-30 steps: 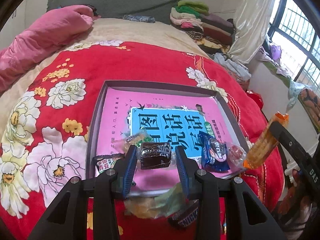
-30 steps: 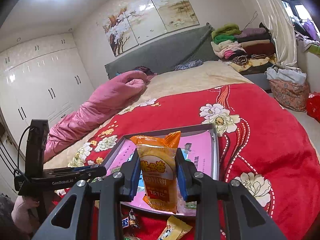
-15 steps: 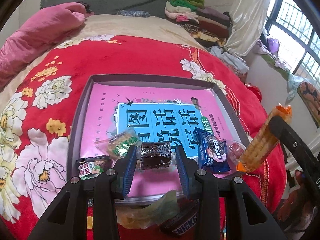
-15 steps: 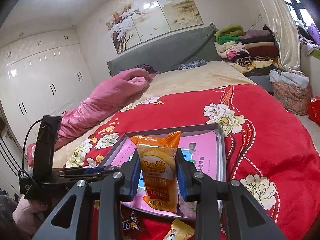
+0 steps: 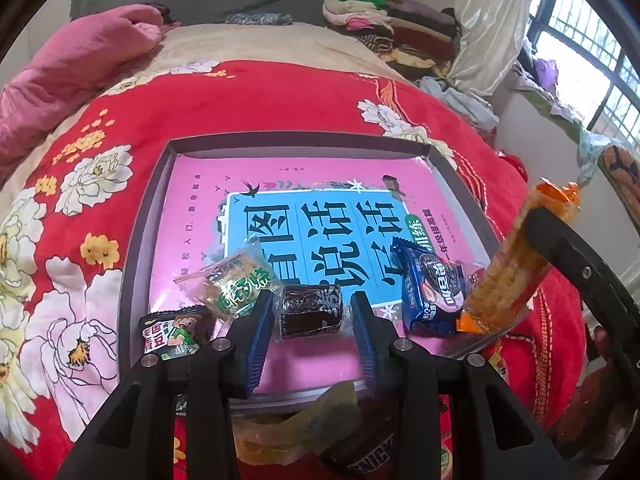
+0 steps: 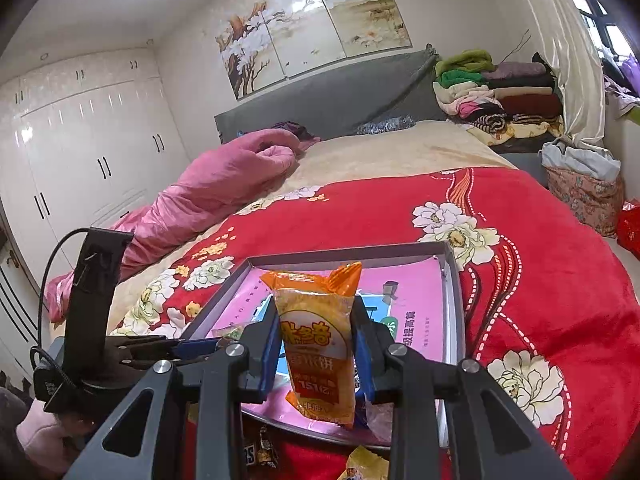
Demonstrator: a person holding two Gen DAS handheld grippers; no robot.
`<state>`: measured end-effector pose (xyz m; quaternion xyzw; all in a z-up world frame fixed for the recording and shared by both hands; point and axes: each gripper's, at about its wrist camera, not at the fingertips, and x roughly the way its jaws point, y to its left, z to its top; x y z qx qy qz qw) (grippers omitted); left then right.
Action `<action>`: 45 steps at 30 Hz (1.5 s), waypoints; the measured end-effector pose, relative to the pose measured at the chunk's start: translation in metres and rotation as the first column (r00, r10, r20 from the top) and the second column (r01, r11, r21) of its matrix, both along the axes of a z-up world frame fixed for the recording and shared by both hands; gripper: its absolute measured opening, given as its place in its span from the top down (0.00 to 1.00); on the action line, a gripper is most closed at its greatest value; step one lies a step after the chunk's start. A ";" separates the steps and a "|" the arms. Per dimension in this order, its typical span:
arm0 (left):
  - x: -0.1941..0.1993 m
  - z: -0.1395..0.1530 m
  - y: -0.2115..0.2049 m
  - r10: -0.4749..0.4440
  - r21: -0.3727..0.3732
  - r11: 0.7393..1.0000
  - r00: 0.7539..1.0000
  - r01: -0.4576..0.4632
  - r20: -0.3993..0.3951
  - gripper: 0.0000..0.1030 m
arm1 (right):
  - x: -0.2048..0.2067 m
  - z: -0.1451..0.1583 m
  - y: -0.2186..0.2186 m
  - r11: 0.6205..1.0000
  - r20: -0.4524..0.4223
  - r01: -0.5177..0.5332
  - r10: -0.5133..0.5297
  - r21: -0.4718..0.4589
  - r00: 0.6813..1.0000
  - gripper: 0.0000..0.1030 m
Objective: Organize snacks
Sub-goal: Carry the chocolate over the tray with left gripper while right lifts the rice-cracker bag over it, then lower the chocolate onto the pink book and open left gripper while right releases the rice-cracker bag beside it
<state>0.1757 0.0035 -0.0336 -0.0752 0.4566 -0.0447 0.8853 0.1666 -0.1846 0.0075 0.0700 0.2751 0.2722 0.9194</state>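
Observation:
My left gripper (image 5: 311, 314) is shut on a dark brown wrapped snack (image 5: 310, 310), held just above the near part of a grey tray (image 5: 304, 138) lined with a pink and blue book. A green packet (image 5: 236, 284), a small cartoon packet (image 5: 176, 330) and a blue biscuit packet (image 5: 434, 294) lie in the tray. My right gripper (image 6: 316, 340) is shut on an upright orange rice-cracker packet (image 6: 320, 344) over the tray's near right corner. The same packet (image 5: 504, 276) shows at the right of the left wrist view.
The tray sits on a red flowered blanket (image 5: 260, 96). Loose snacks lie in front of it: a dark chocolate bar (image 5: 372, 452) and a yellowish wrapper (image 5: 280, 436). A pink quilt (image 6: 224, 184) lies at the far left and folded clothes (image 6: 492, 92) at the far right.
Both grippers have sunk a little toward the tray with their snacks still held. More of the packets in the tray's near left corner now shows.

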 end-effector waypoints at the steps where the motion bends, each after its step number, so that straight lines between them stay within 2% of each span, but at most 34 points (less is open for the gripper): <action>1: 0.000 0.000 -0.001 -0.003 0.002 1.000 1.000 0.003 0.000 0.61 | 0.001 -0.001 0.001 1.000 -0.003 -0.001 0.001 -0.002 1.000 0.68; 13: 0.002 -0.003 -0.018 -0.053 -0.002 0.999 0.998 0.053 -0.023 0.61 | 0.010 -0.011 0.000 1.000 -0.044 0.018 -0.017 0.006 0.999 0.68; 25: 0.003 -0.012 -0.014 -0.045 0.002 0.999 0.998 0.045 -0.054 0.61 | 0.017 -0.020 -0.002 0.999 -0.081 0.018 -0.015 0.038 0.997 0.68; 45: -0.002 -0.018 -0.009 -0.027 -0.006 1.000 0.997 0.027 -0.071 0.60 | 0.016 -0.036 0.017 0.999 -0.112 -0.050 0.048 -0.017 0.993 0.68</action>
